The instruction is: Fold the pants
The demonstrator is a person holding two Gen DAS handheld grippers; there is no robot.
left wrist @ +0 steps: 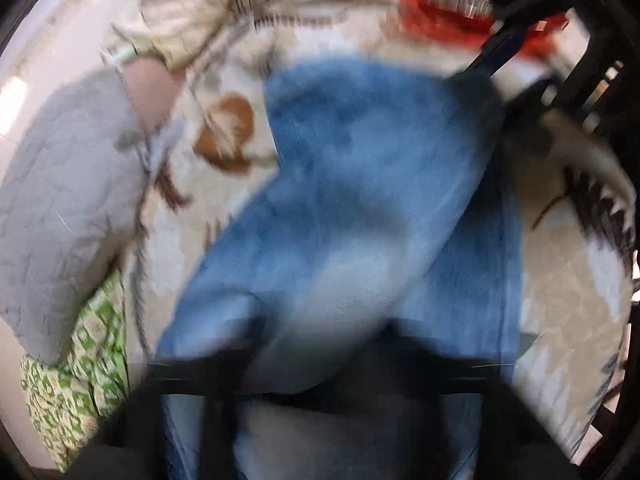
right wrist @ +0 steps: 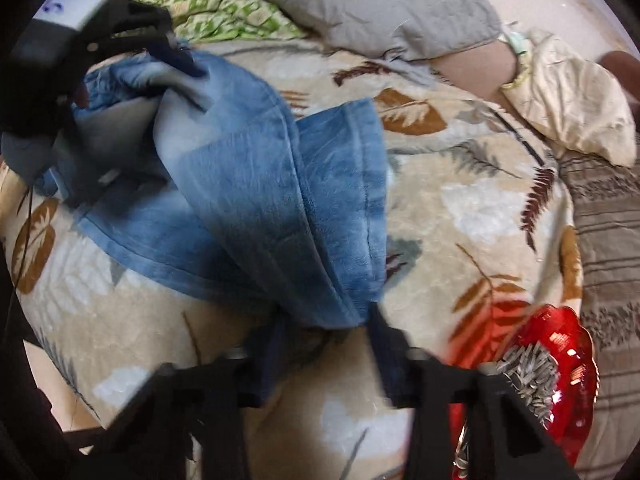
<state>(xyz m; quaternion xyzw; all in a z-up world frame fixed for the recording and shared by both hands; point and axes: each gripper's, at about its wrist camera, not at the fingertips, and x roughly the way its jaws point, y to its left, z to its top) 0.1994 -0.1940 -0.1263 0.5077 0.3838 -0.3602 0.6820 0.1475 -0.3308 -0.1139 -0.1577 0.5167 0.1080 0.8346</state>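
denim pants (right wrist: 256,184) lie bunched on the leaf-print blanket (right wrist: 460,208), pinched at each end: the left gripper (right wrist: 176,56) is clamped on one bunch, the right gripper (right wrist: 328,324) on the other. the person should lift both ends evenly, pull the cloth taut, and avoid the red dish (right wrist: 540,364) nearby.

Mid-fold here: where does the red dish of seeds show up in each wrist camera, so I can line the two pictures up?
Left wrist view: the red dish sits at the top right edge, blurred, beyond the blue pants.
Right wrist view: the red dish is at the lower right, holding seeds, beside the right gripper.
Shared landmark: the grey pillow, left in the left wrist view, top centre in the right wrist view.
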